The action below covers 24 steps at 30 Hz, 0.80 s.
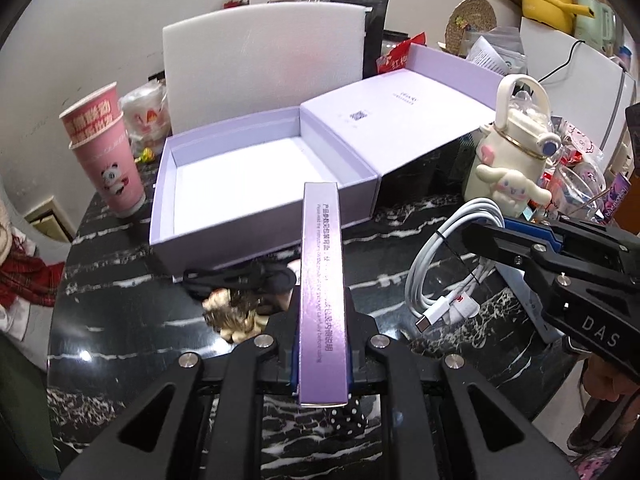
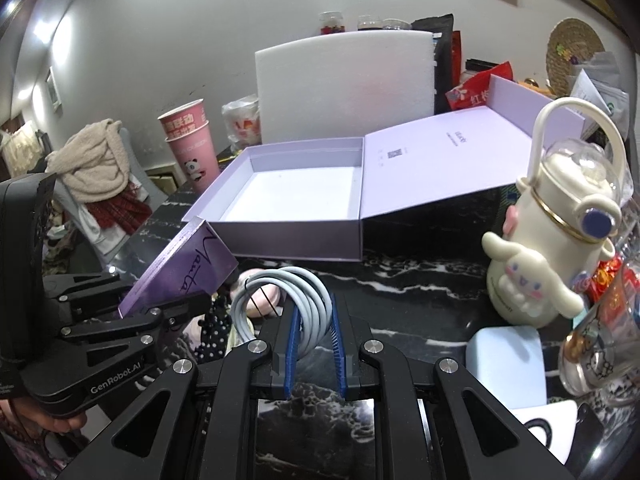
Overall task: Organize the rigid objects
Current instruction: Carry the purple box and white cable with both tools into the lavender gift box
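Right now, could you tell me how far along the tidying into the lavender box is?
Nothing looks packed yet: the open lavender box shows only its bare white floor. In hand: the left tongs are shut on a slim purple carton, the right tongs on a coiled white charging cable. Left: both go in, and small items still lie on the black marble table.

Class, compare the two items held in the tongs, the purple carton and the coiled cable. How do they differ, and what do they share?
The purple carton is a flat-sided, printed, stiff box; the white cable is a round, tied coil of cord. The left tongs hold the carton lengthwise; the right tongs pinch only part of the cable's loop. Both are gripped above the marble table, near the open lilac box.
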{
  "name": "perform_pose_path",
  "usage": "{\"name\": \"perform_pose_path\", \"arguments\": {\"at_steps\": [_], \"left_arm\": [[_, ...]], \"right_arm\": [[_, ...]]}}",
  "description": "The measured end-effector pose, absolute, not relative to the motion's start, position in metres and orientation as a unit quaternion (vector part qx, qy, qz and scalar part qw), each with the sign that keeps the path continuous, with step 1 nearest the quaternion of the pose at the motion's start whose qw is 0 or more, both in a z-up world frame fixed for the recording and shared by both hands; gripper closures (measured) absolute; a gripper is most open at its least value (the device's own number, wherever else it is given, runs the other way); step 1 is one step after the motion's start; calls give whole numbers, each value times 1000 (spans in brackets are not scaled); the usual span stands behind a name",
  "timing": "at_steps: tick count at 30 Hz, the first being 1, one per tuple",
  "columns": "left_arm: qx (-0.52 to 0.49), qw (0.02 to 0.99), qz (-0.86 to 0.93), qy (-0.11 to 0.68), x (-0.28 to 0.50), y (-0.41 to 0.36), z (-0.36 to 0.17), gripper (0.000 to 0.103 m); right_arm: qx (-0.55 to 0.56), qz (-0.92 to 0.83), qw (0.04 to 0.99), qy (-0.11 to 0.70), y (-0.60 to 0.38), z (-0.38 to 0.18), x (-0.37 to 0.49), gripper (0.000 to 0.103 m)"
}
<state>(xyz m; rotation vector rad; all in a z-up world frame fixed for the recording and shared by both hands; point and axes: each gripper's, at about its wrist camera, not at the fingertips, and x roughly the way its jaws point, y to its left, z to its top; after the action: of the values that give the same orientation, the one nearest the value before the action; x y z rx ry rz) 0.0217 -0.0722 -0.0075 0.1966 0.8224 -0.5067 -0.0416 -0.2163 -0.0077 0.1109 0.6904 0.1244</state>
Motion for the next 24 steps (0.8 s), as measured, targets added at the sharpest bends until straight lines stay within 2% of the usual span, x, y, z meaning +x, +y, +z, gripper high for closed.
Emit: {"name": "perform_pose_path", "arguments": {"at_steps": [24], "left_arm": [[82, 888, -248, 379, 75, -74, 12, 88]], "right_arm": [[9, 72, 944, 323, -215, 20, 18, 88]]}}
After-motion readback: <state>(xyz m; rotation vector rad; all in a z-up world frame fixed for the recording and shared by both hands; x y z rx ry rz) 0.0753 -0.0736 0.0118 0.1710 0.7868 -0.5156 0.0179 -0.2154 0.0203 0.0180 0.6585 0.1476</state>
